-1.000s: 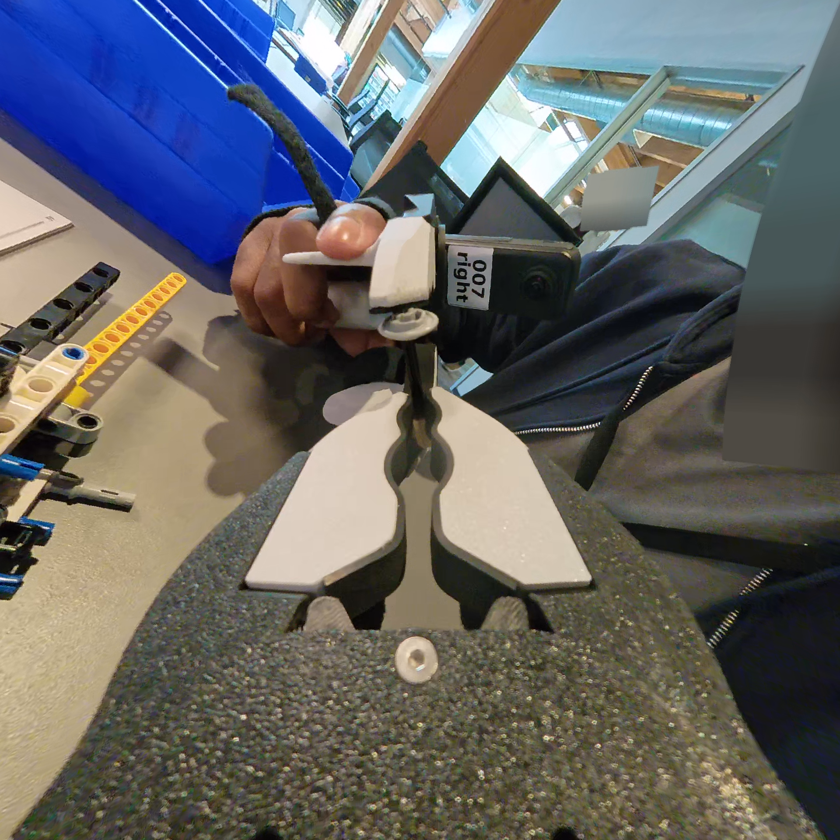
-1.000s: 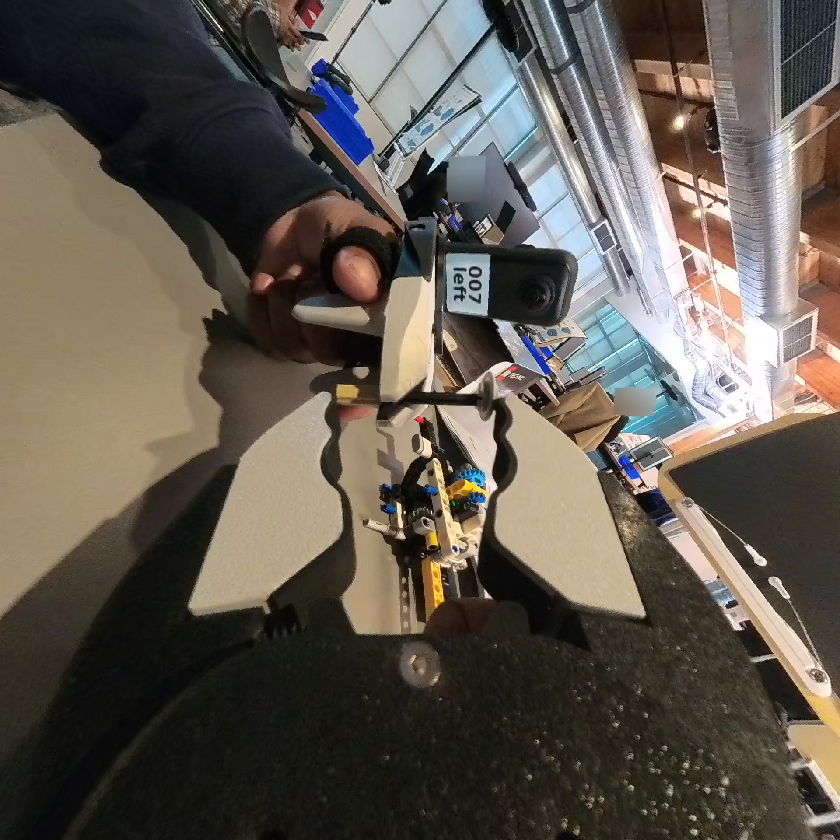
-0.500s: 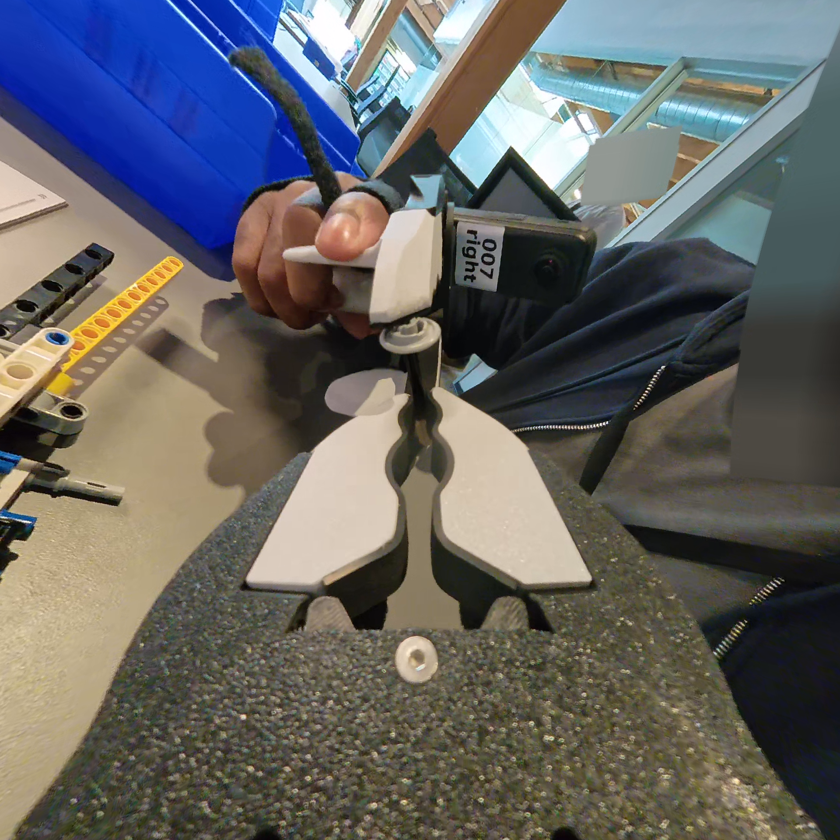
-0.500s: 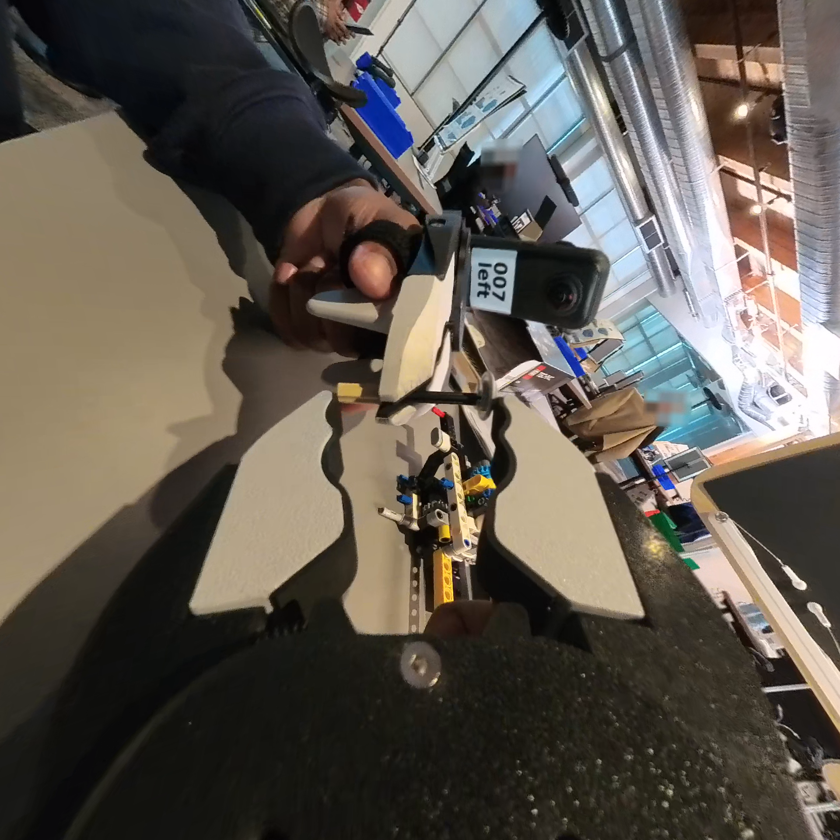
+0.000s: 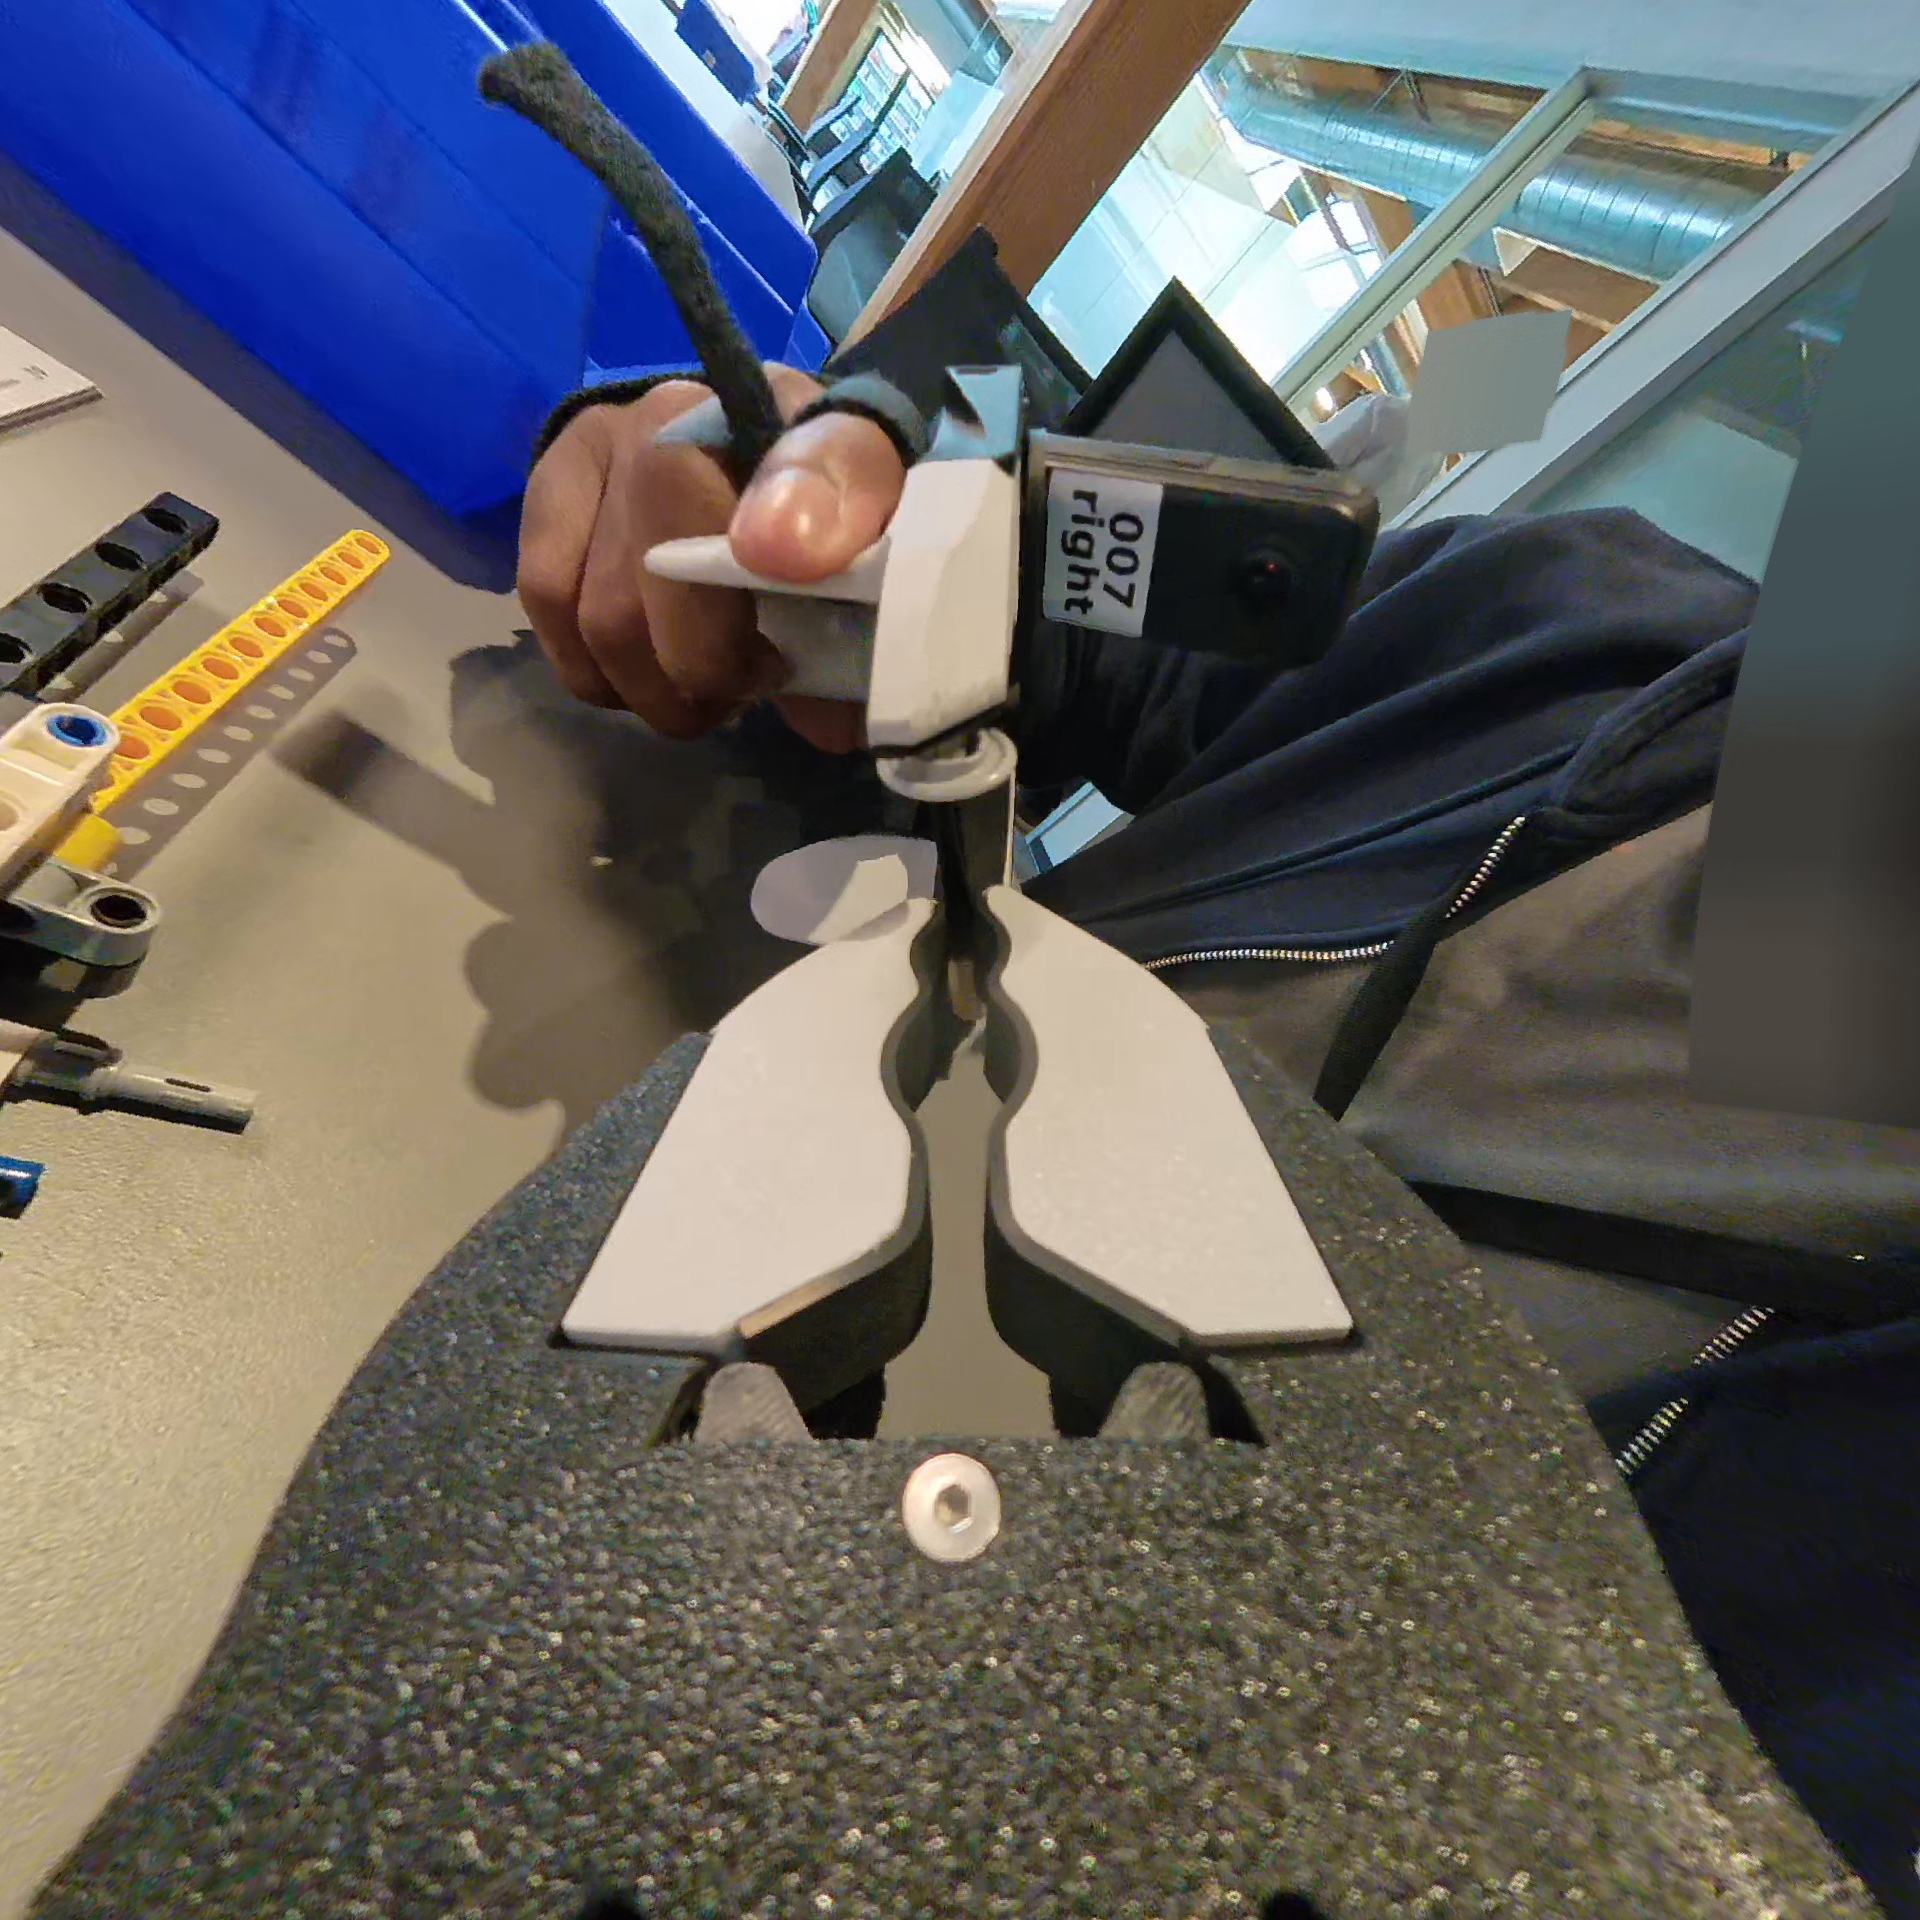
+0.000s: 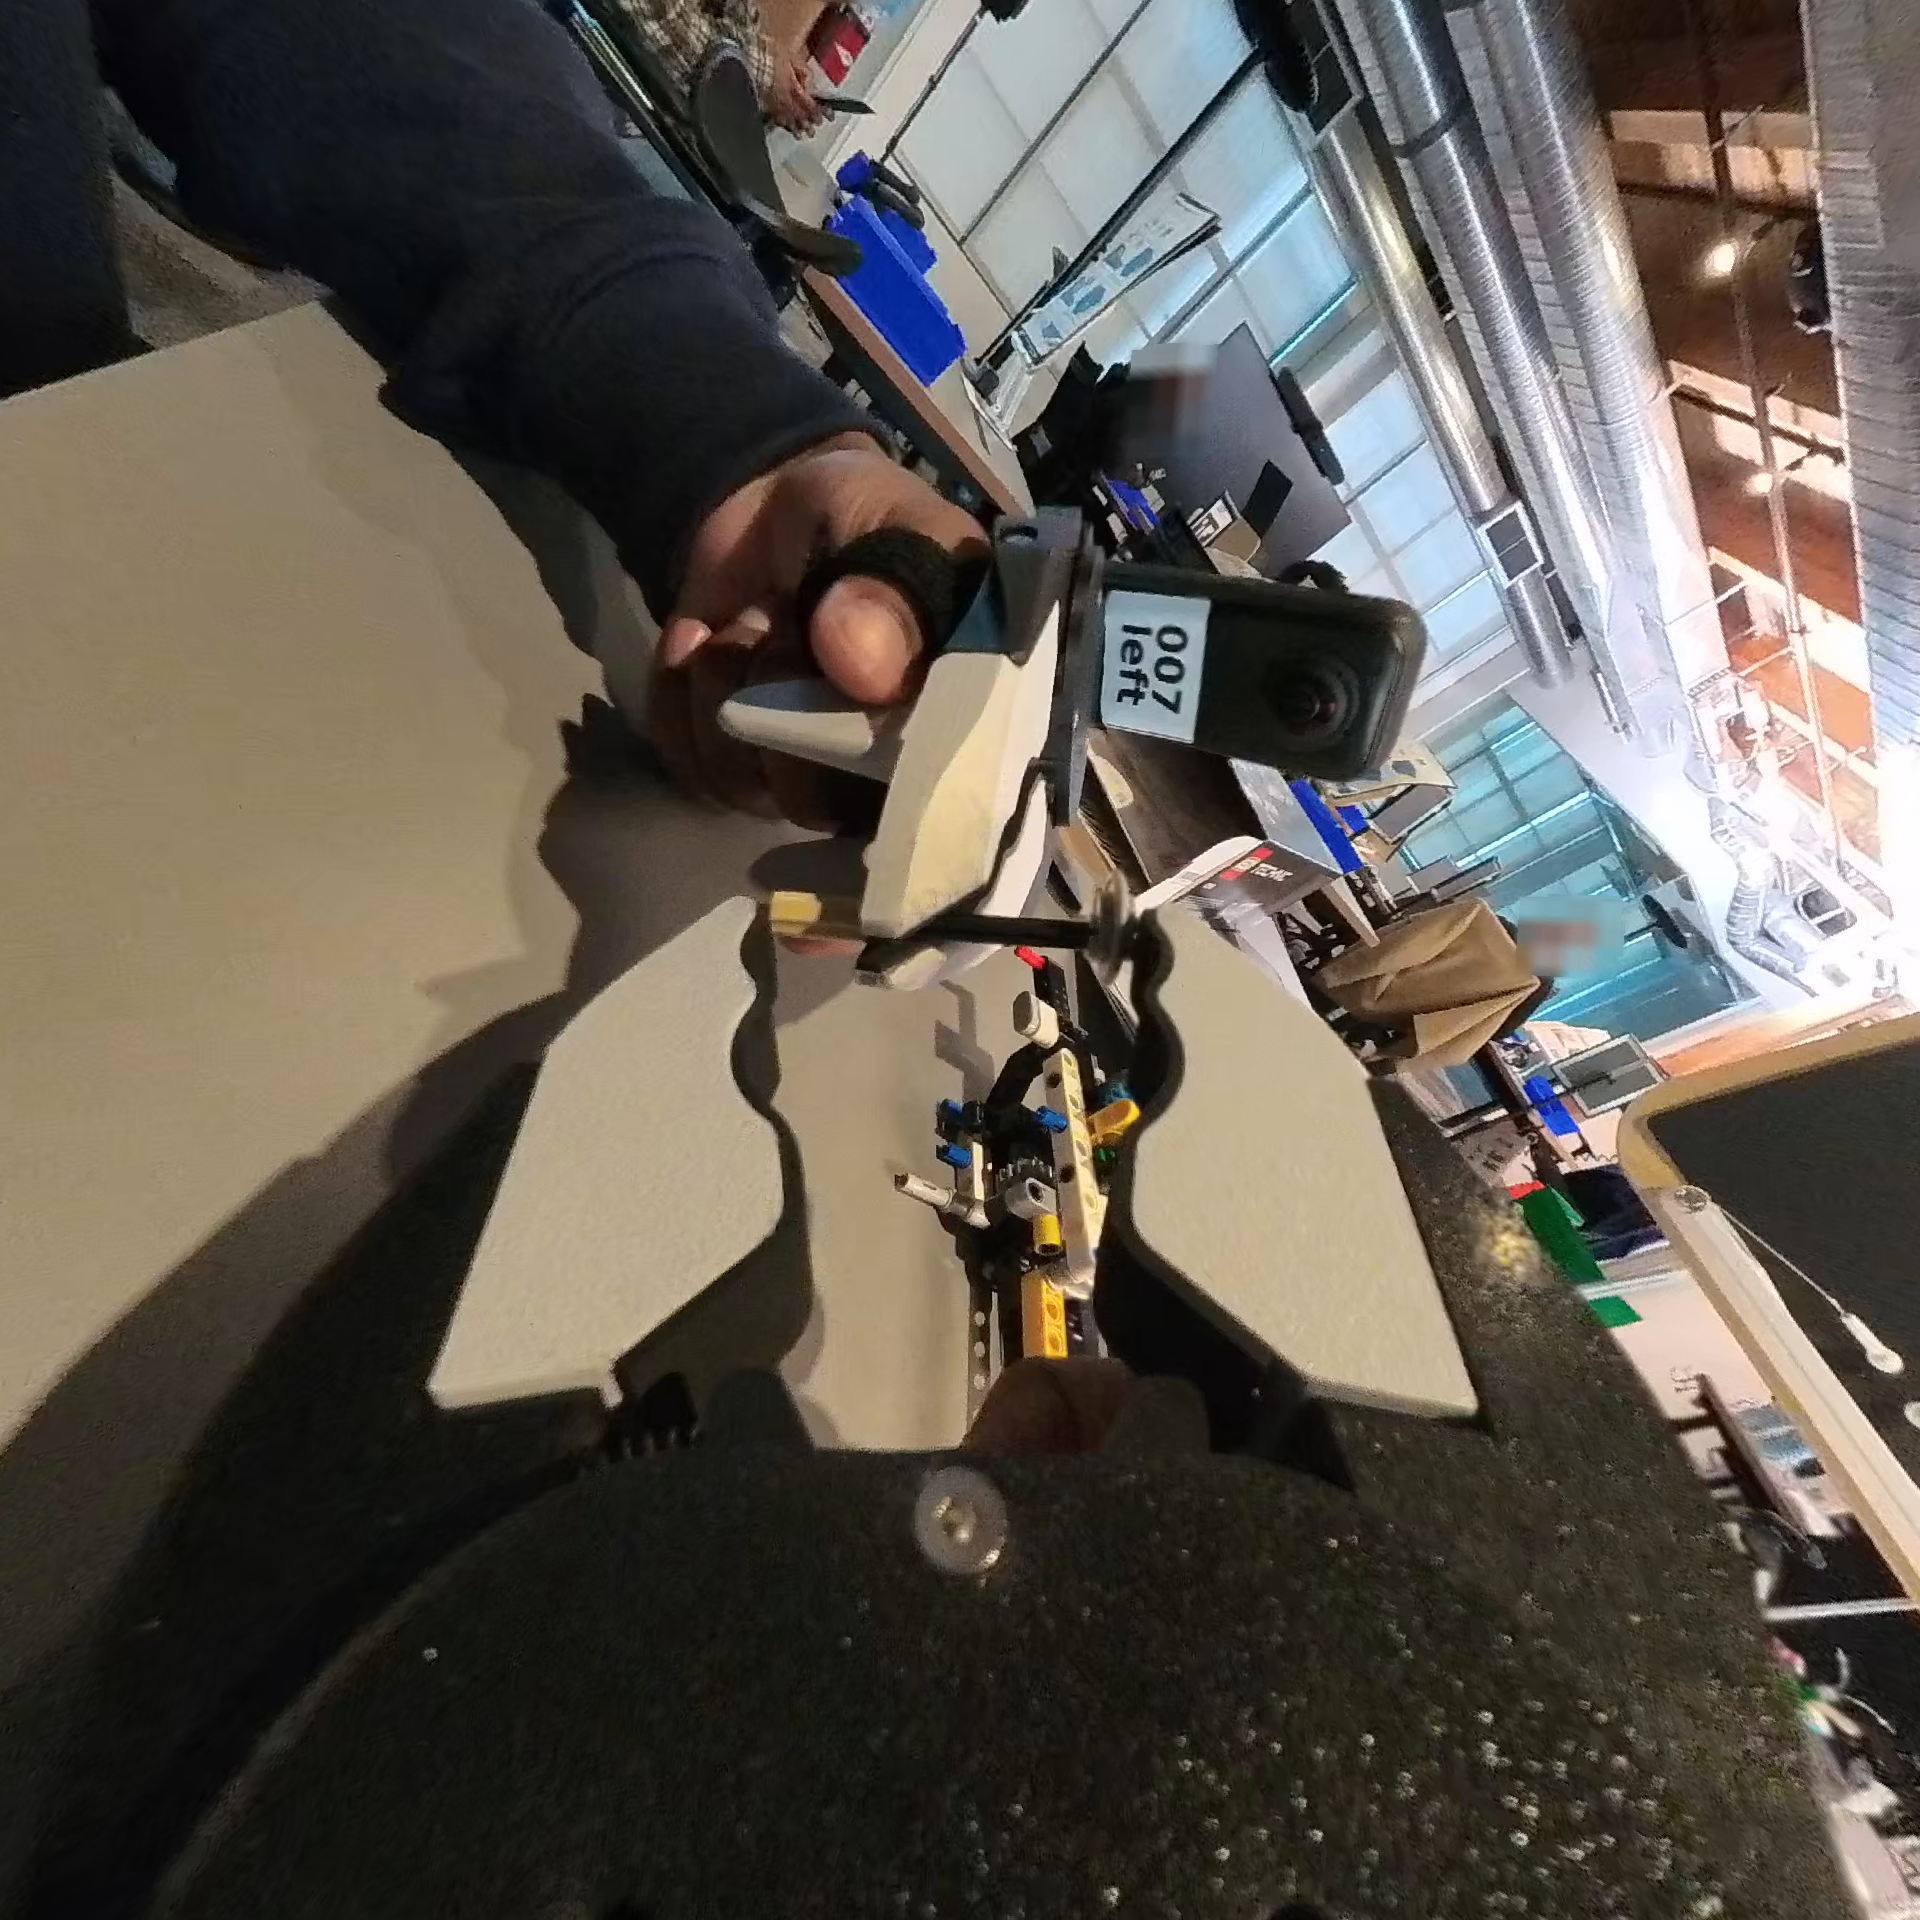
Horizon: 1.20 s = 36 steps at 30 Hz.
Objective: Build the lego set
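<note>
My left gripper (image 5: 961, 920) is shut on a thin black axle (image 5: 954, 883), held above the grey table. A grey disc (image 5: 945, 774) sits on the axle's far end. In the right wrist view the axle (image 6: 997, 928) lies crosswise, with a tan piece (image 6: 795, 909) on one end and the disc (image 6: 1117, 920) on the other. My right gripper (image 6: 951, 925) is open wide, and the axle spans its fingertips. Its right fingertip touches the disc. The partly built lego model (image 6: 1044, 1153) lies on the table beyond.
A yellow beam (image 5: 239, 644), a black beam (image 5: 94, 592), a white beam (image 5: 42, 769), a grey connector (image 5: 94, 914) and a grey pin (image 5: 135, 1086) lie at the left. Blue bins (image 5: 312, 208) stand behind. The person's jacket (image 5: 1455, 831) is at the right. The tips of both grippers are at nearly the same place.
Both grippers have shifted and tilted a little together. The left still holds the axle, and the right still straddles it with the same opening.
</note>
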Motion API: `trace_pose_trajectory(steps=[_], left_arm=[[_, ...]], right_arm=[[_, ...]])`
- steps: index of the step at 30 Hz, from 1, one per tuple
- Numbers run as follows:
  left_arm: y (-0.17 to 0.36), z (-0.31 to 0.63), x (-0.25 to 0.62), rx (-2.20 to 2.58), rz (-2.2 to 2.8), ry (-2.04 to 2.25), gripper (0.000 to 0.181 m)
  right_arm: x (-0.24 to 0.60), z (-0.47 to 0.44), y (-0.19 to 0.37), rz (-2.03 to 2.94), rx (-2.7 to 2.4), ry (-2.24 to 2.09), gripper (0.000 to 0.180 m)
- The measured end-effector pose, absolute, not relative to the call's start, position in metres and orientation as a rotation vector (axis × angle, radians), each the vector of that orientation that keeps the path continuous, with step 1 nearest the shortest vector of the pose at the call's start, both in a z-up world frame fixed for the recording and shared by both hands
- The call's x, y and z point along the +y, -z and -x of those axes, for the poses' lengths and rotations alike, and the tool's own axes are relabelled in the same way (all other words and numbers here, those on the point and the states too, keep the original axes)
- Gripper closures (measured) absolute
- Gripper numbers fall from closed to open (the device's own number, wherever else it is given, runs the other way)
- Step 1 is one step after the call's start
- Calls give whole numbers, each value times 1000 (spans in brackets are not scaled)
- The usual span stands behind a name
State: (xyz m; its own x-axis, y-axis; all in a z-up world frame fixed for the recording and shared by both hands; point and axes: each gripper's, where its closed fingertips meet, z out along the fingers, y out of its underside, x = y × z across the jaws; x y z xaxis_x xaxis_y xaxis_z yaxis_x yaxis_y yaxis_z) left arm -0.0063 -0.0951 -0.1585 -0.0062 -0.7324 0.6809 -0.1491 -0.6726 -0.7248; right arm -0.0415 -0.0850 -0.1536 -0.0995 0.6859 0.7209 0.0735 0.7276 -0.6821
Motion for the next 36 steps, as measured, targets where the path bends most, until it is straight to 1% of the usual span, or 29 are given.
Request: trace_pose_trajectory(steps=[12, 14, 22, 24, 27, 29, 33, 36], left_arm=[[161, 6, -95, 911, 1852, 1709, 177], [162, 6, -94, 908, 1854, 1708, 177], [163, 9, -87, 875, 1862, 1654, 177], [164, 11, -84, 878, 1862, 1597, 177], [168, 12, -80, 912, 1865, 1452, 177], [170, 15, -74, 926, 1861, 1340, 177], [170, 22, -60, 930, 1820, 1114, 176], [167, 26, -50, 929, 1761, 951, 177]], right_arm=[[-84, 40, 158, 630, -1641, -567, 116], [-84, 40, 159, 631, -1647, -564, 118], [-76, 42, 160, 687, -1603, -565, 118], [-73, 43, 161, 714, -1590, -560, 117], [-69, 40, 156, 787, -1554, -642, 108], [-64, 38, 153, 849, -1533, -693, 108], [-58, 32, 148, 978, -1479, -803, 114], [-54, 31, 143, 1081, -1417, -873, 125]])
